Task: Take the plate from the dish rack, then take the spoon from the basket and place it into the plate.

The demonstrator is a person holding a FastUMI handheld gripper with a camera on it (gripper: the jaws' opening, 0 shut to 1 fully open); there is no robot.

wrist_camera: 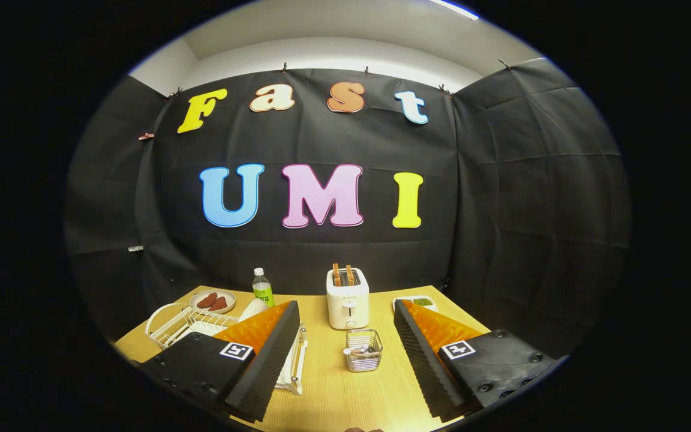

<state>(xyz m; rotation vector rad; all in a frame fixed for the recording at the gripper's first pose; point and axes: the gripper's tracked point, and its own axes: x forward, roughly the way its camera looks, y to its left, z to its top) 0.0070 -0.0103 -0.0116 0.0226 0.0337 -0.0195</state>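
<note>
Gripper (345,354) with ridged fingers spread wide and empty, small clear square basket (363,350) between them on pale wood-grain table (327,390), white wire dish rack (186,324) behind left finger — round white plate (254,309) upright inside, boxy white toaster (347,298) beyond.

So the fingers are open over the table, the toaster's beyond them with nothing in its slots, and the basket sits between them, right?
Not quite: the toaster has two slices of toast standing in its slots, as the gripper view shows. The rest holds: the hand-held gripper is open over the table, with the basket between its fingers.
</note>
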